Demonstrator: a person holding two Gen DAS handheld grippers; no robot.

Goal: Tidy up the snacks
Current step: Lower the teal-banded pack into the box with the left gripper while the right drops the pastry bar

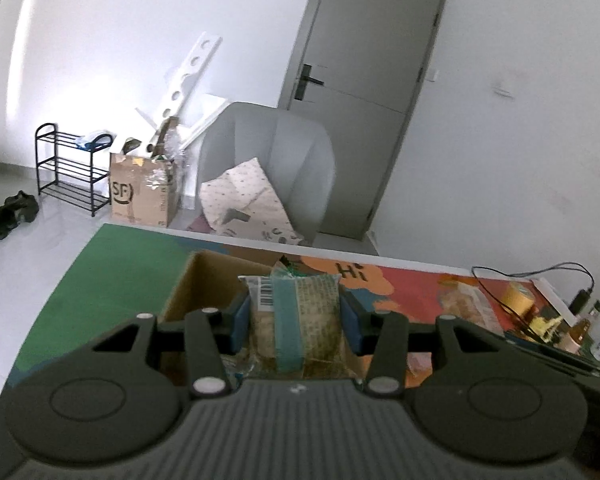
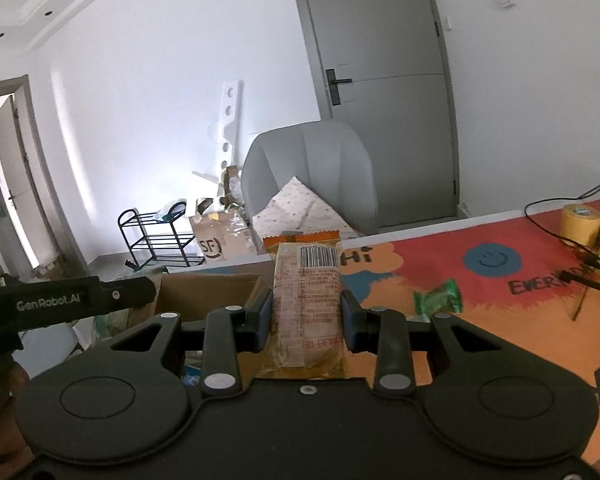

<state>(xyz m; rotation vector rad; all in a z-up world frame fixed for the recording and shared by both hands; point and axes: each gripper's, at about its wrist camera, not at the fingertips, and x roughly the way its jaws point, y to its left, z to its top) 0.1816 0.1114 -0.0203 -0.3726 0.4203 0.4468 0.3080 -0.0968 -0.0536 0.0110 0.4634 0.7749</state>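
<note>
My left gripper [image 1: 296, 322] is shut on a green-striped snack packet [image 1: 296, 320] and holds it above the open cardboard box [image 1: 204, 280] on the colourful table mat. My right gripper [image 2: 306, 318] is shut on an orange snack packet [image 2: 306, 304] with a barcode, held above the mat just right of the same box [image 2: 208, 294]. A small green wrapped snack [image 2: 438, 300] lies on the mat to the right. Another clear snack packet [image 1: 466, 304] lies on the mat at the right in the left wrist view. The left gripper's body [image 2: 60, 300] shows at the left of the right wrist view.
A yellow tape roll [image 2: 580, 224], black cables [image 1: 540, 276] and small bottles sit at the table's right end. Behind the table stand a grey armchair [image 1: 268, 160] with a cushion, an SF cardboard box [image 1: 144, 192], a black shoe rack [image 1: 66, 168] and a grey door [image 2: 380, 80].
</note>
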